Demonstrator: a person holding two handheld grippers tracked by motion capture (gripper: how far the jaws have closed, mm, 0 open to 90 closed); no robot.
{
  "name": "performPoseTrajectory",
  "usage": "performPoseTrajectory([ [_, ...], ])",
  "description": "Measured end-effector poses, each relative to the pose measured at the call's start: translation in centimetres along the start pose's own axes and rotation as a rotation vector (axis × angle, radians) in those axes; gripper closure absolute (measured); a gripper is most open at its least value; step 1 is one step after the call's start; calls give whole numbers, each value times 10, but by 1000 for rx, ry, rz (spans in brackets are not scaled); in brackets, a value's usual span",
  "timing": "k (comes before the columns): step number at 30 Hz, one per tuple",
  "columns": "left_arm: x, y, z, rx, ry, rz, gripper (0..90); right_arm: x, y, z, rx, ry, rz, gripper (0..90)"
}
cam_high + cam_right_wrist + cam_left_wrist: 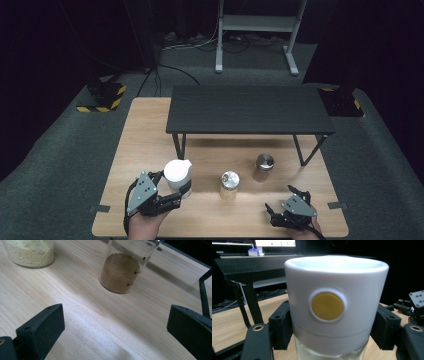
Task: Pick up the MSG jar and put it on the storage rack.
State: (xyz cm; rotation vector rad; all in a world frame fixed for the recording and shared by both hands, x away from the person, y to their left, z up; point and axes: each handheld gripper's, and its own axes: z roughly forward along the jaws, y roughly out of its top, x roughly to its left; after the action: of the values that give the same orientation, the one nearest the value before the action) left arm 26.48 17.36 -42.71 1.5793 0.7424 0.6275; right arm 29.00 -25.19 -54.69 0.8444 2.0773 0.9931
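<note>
Left hand-held gripper (176, 192) around white-lidded jar (178, 174), two shaker jars (229, 185) beside, right hand-held gripper (280, 201) apart

I see a matt white plastic lid (337, 297) with a smooth yellow button (327, 306), sitting on clear glass. My jaws are matt black plastic. The table (105, 322) is pale wood grain, satin. Two glass jars (122, 267) carry shiny metal caps (265, 161). The shelf (247, 109) looks matt black.
</note>
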Motion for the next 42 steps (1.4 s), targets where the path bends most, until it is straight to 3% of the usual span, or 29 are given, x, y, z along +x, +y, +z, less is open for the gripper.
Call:
performPoseTrajectory([
  [26,9,37,14,-49,4,16,304,0,0,0,-3,2,3,1],
  [42,17,55,21,-51,20,28,303,0,0,0,-4,4,2,2],
])
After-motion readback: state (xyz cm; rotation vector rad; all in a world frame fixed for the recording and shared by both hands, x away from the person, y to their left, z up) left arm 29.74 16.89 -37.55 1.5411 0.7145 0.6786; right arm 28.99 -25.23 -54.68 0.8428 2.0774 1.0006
